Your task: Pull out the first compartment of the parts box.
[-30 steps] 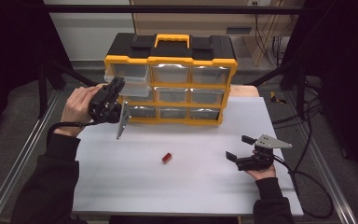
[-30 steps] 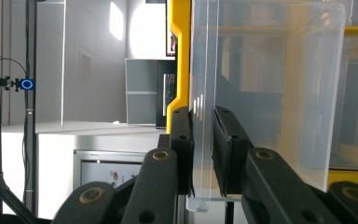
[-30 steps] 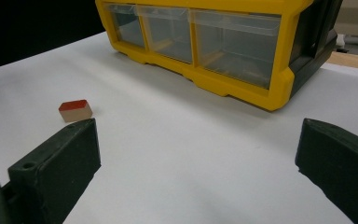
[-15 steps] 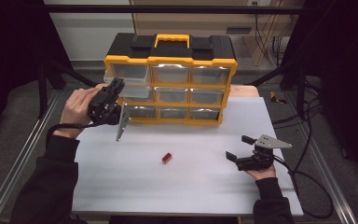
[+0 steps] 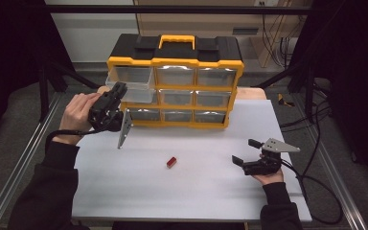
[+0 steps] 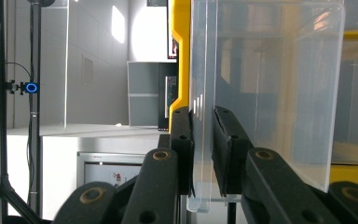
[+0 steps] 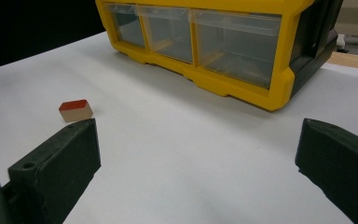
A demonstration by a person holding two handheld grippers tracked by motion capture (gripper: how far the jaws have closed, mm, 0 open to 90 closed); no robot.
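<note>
Tongs at a drawer cabinet

Left tongs point(image 5: 117, 93) are clamped on the clear front of the top-left drawer point(image 5: 130, 80), which stands pulled out of the yellow cabinet point(image 5: 175, 86). Right tongs point(image 5: 244, 152) rest on the white surface point(image 5: 196, 191) with jaws wide apart, gripping nothing, near a small red block point(image 5: 172, 162).

Pretty much nothing moved here. The left gripper point(image 5: 116, 94) sits at the same spot in the upper left of the high view, pinching the clear drawer point(image 5: 130, 82) front same as before. Drawer's pulled out the same amount, no visible shift at all.
</note>
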